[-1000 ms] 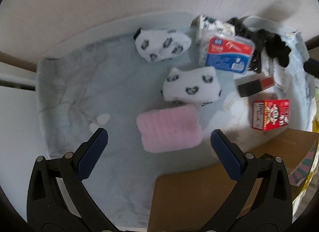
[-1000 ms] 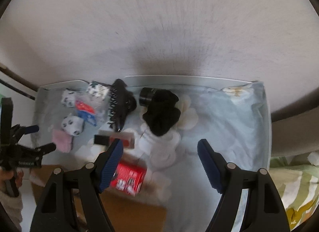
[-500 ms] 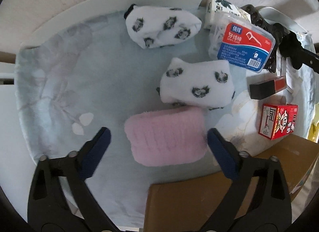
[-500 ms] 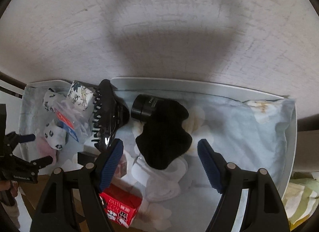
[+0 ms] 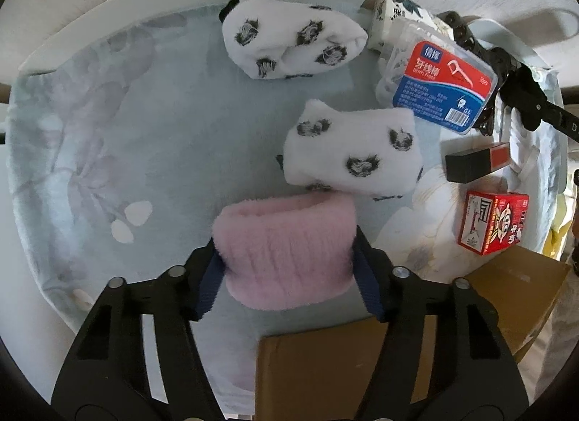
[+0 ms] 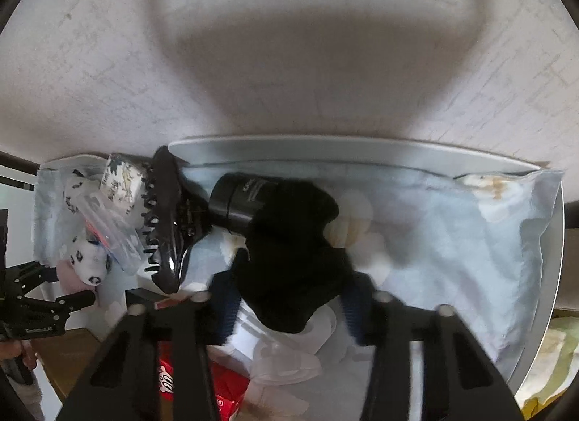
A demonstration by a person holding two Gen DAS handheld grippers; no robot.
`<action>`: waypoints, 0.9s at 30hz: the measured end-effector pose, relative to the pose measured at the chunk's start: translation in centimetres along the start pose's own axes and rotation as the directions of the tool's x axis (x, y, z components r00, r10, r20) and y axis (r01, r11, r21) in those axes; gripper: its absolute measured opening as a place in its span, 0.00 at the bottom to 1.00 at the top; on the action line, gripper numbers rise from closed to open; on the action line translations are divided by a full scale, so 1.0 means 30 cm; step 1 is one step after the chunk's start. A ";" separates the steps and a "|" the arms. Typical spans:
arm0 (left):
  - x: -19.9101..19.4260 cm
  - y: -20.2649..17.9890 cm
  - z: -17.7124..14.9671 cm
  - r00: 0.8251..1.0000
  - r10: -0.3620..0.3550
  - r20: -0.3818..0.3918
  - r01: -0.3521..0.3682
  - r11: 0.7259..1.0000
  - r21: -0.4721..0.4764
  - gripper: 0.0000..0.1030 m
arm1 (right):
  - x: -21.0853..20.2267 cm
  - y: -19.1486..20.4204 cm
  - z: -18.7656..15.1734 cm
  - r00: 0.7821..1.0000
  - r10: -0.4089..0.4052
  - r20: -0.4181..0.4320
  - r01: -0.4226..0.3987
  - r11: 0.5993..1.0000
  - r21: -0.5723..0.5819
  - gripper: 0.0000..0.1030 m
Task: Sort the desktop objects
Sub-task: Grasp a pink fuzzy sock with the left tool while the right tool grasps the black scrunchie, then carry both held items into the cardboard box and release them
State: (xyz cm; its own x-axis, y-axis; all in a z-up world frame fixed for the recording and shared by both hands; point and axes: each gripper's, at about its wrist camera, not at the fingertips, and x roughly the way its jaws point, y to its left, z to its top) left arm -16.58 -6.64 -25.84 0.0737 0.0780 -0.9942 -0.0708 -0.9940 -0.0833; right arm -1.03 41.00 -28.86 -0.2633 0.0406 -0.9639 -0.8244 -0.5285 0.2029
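My left gripper [image 5: 287, 270] is shut on a fluffy pink sock roll [image 5: 286, 249] lying on the pale blue cloth [image 5: 144, 113]. Two white socks with black spots lie beyond it, one in the middle [image 5: 353, 153] and one further back [image 5: 289, 44]. My right gripper [image 6: 289, 308] is closed around a black sock [image 6: 293, 251], with the blue pads pressing its sides. A black jar [image 6: 242, 202] lies just behind that sock, and a white sock [image 6: 286, 348] lies under it.
A floss pick box [image 5: 439, 86], a black hair claw [image 6: 170, 218], a patterned box [image 6: 121, 182], a black-and-red box [image 5: 477, 162] and a red carton [image 5: 494, 227] lie around. A cardboard box [image 5: 362, 366] stands at the front edge. The wall [image 6: 289, 41] is close behind.
Both grippers moved forward and down and closed: the left onto the pink sock roll, the right onto the black sock.
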 end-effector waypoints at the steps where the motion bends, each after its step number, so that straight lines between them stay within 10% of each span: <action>1: -0.004 0.003 -0.007 1.000 -0.005 0.005 0.005 1.000 -0.009 0.54 | -0.005 -0.005 -0.004 1.000 0.001 0.008 -0.001 1.000 0.009 0.30; 10: -0.083 -0.020 -0.072 0.997 0.004 0.073 -0.004 1.000 0.001 0.27 | -0.047 -0.016 -0.071 0.999 -0.012 0.049 0.012 1.000 0.015 0.21; 27: -0.222 -0.030 -0.243 0.984 -0.023 0.175 0.030 0.999 -0.035 0.26 | -0.199 0.019 -0.200 0.991 -0.010 0.130 0.007 1.000 0.018 0.21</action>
State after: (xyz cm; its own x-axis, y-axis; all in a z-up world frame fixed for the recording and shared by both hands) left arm -9.74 -6.81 -18.65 -0.1004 0.1133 -0.9885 -0.0335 -0.9933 -0.1105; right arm 3.08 35.39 -24.01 -0.3182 0.1554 -0.9352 -0.8349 -0.5132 0.1988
